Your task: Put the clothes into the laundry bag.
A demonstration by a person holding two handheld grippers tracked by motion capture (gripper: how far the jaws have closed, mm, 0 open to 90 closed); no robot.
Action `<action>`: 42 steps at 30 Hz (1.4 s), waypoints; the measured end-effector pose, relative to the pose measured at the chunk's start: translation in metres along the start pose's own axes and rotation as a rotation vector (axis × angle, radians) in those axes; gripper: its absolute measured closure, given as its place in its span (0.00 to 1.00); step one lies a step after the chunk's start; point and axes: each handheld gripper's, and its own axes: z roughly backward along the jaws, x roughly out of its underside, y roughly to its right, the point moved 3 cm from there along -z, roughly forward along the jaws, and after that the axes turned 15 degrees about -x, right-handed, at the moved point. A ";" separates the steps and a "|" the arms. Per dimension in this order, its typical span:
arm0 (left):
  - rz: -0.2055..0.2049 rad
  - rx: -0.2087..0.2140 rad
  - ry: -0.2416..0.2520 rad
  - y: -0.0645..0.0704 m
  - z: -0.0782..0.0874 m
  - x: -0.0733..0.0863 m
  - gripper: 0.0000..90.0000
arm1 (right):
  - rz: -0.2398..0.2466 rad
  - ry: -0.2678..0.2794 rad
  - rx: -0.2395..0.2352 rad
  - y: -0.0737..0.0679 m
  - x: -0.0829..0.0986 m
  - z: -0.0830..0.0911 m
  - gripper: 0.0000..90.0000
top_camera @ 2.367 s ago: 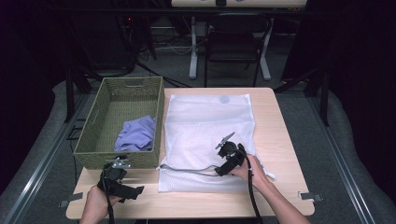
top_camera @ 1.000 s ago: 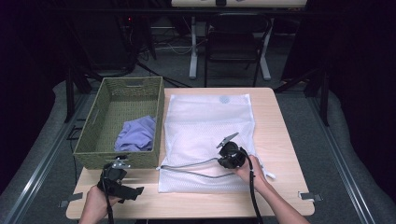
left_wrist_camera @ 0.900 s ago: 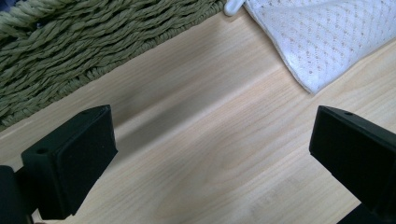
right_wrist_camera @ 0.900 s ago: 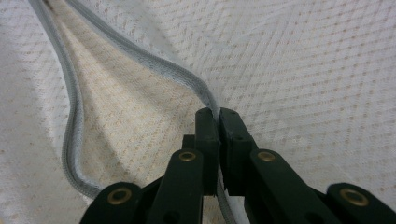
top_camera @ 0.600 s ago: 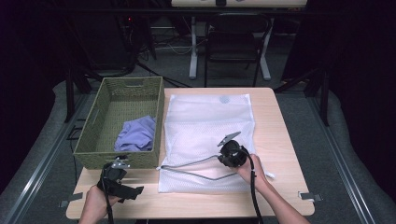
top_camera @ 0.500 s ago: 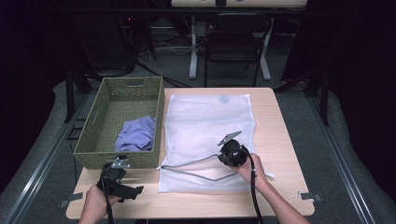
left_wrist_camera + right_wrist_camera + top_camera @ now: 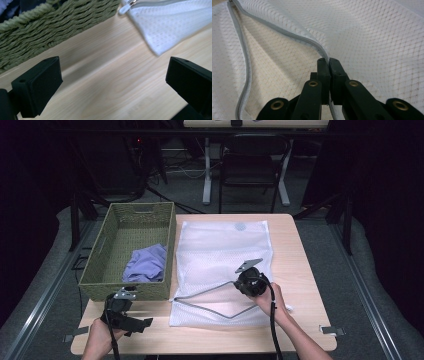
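White mesh laundry bag (image 7: 220, 255) lies flat on the worktop (image 7: 305, 270), its zipper already open with the right gripper (image 7: 328, 62) clenched on the upper edge, while the purple garment (image 7: 145, 265) waits in the wicker basket (image 7: 97, 255) and the left gripper (image 7: 112, 82) hangs released nearby.

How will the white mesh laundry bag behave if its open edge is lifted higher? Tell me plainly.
Likely floppy: the mesh bag already sags away from the right gripper, shut on its zipper edge. Probably light, since the thin netting shows the table through it. It may bunch and drag rather than rise flat.
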 end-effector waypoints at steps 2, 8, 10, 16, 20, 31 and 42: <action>-0.008 0.002 0.011 0.000 0.004 -0.002 0.01 | 0.002 0.005 -0.001 0.000 0.000 0.001 0.98; 0.005 0.034 0.034 -0.002 0.016 -0.007 0.00 | 0.016 0.019 -0.002 -0.001 -0.001 0.004 0.98; 0.005 0.041 0.043 -0.002 0.022 -0.009 0.00 | 0.016 0.023 -0.002 -0.001 -0.002 0.006 0.98; -0.002 0.014 0.103 -0.004 0.044 -0.026 0.00 | 0.003 0.013 -0.002 0.001 -0.001 0.004 0.98; -0.020 -0.014 0.115 -0.010 0.052 -0.040 0.00 | 0.012 0.012 -0.004 0.001 0.000 0.004 0.98; -0.054 -0.043 0.096 -0.034 0.054 -0.083 0.00 | 0.021 0.007 0.002 0.001 0.000 0.003 0.98; -0.064 -0.060 0.037 -0.054 0.034 -0.124 0.00 | 0.024 0.004 -0.008 0.001 0.001 0.003 0.98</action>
